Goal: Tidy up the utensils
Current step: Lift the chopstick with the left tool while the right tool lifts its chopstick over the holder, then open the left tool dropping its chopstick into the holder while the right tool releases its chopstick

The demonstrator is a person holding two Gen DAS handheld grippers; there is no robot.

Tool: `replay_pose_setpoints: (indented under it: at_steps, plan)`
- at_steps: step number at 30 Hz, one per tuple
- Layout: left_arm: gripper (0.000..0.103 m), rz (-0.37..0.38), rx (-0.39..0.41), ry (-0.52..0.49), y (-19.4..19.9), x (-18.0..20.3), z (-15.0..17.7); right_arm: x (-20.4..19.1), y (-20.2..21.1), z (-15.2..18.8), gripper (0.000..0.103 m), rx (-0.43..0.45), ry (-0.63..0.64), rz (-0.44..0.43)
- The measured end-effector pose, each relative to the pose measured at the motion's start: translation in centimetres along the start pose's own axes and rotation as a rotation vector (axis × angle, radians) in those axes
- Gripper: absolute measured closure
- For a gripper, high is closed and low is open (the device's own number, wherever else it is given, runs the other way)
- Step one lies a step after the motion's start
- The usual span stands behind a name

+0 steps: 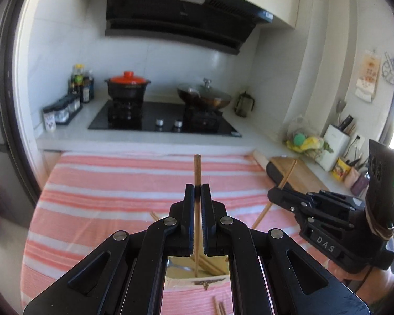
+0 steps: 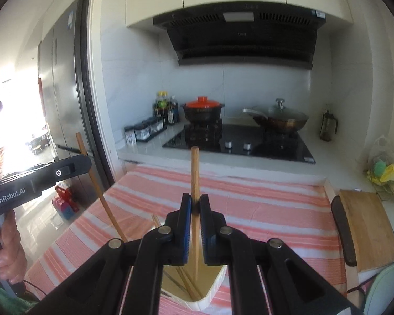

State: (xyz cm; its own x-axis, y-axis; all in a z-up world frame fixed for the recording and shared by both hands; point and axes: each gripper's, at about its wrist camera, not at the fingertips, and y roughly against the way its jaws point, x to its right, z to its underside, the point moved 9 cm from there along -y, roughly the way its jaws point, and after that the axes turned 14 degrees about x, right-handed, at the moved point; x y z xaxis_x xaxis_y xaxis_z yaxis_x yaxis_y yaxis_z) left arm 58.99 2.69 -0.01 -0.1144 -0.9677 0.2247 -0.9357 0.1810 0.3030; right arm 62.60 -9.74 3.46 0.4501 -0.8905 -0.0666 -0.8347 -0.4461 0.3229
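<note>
Surface: a table under a pink-and-white striped cloth [image 1: 113, 191], set against a pale kitchen counter [image 1: 155, 136].
Room: kitchen — black cooktop [image 2: 239, 141], black range hood [image 2: 244, 34], white wall cabinets, steel fridge [image 2: 60, 92] at the left in the right wrist view.
On the cooktop: one black pot with an orange lid [image 1: 128, 84], one lidded wok [image 1: 205, 95].
Around: a row of seasoning jars and bottles [image 1: 73, 97], a wooden cutting board [image 2: 367, 228] at the table's right edge, a bag of produce [image 1: 304, 139], a white knife block [image 1: 336, 141].
Left gripper [image 1: 197, 187]: jaws pinched narrow on one chopstick [image 1: 197, 169], standing upright.
Right gripper [image 2: 195, 199]: clamped on a second chopstick [image 2: 194, 170], also upright.
Below the grippers: a pale tray [image 2: 212, 291] on the cloth, holding several chopsticks — the exact count is hidden.
Loose: two more chopsticks [image 1: 219, 307] lying on the cloth by the tray.
</note>
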Motion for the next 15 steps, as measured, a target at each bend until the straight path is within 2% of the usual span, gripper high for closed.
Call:
replay_pose_setpoints:
  at_steps: [6,7,8,9,10,11,13,15]
  plan:
    - [0.099,-0.009,-0.158,0.028,-4.2,-0.5,5.6,-0.1,-4.9,6.2,0.096,-0.193,-0.004,-0.004]
    - [0.094,-0.026,-0.173,0.024,-4.5,-0.6,6.2,0.0,-5.5,6.8,0.095,-0.211,-0.012,0.002]
    - [0.088,-0.036,-0.187,0.021,-4.6,-0.7,6.6,0.2,-6.0,7.1,0.091,-0.217,-0.026,0.011]
    - [0.069,-0.042,-0.195,0.019,-4.3,-0.8,6.9,0.4,-6.1,7.3,0.085,-0.215,-0.038,0.025]
    - [0.052,-0.048,-0.191,0.014,-3.7,-1.0,6.9,0.6,-5.9,7.1,0.072,-0.201,-0.056,0.032]
    - [0.046,-0.053,-0.179,0.002,-2.6,-1.1,7.0,0.7,-5.3,6.7,0.066,-0.177,-0.082,0.025]
    - [0.032,-0.048,-0.168,-0.047,-0.1,-1.3,7.5,0.8,-3.5,6.0,0.065,-0.144,-0.111,0.007]
    - [0.024,-0.049,-0.194,-0.116,2.5,-2.0,9.0,0.6,-1.0,6.0,0.065,-0.132,-0.091,-0.004]
